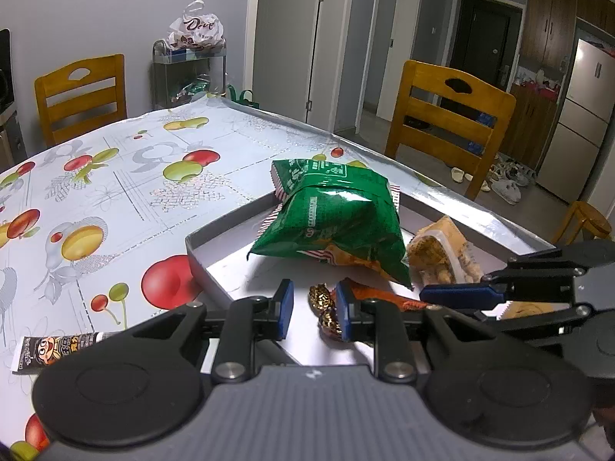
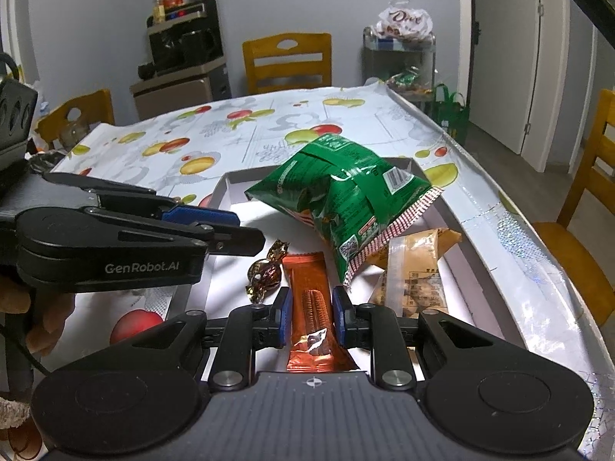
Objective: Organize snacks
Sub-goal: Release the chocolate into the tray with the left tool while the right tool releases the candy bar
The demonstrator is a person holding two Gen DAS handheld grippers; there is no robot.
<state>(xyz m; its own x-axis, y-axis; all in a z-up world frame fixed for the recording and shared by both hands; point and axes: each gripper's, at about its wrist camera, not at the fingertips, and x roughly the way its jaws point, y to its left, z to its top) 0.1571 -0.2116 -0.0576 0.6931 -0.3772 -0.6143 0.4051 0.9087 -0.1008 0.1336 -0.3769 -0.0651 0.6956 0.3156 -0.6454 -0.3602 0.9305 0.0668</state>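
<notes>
both grippers idle over the snack box, one packet left out on the table

the left gripper [image 1: 314,307] sits with its jaws drawn in to their narrowest, gripping nothing; the gold-wrapped candies [image 1: 324,307] lie in the box under the gap, beside one pad but not pinched. the right gripper [image 2: 309,317] is likewise closed down and empty, its pads either side of the orange wafer packet [image 2: 310,307], which lies flat on the box floor beneath them.

further out, the shallow grey box [image 1: 215,238] holds the rest: a green chip bag [image 1: 338,219] propped across the middle and a tan packet of biscuits [image 1: 442,253] against the far side. outside the box, on the fruit-print tablecloth [image 1: 115,176], a slim stick packet with a cartoon face [image 1: 57,347] lies near the left gripper.

this reads as a pause between placements, most snacks already in. the next move likely calls for the left jaws to spread, reach over the box wall to the stick packet, and pinch it across its narrow width.
</notes>
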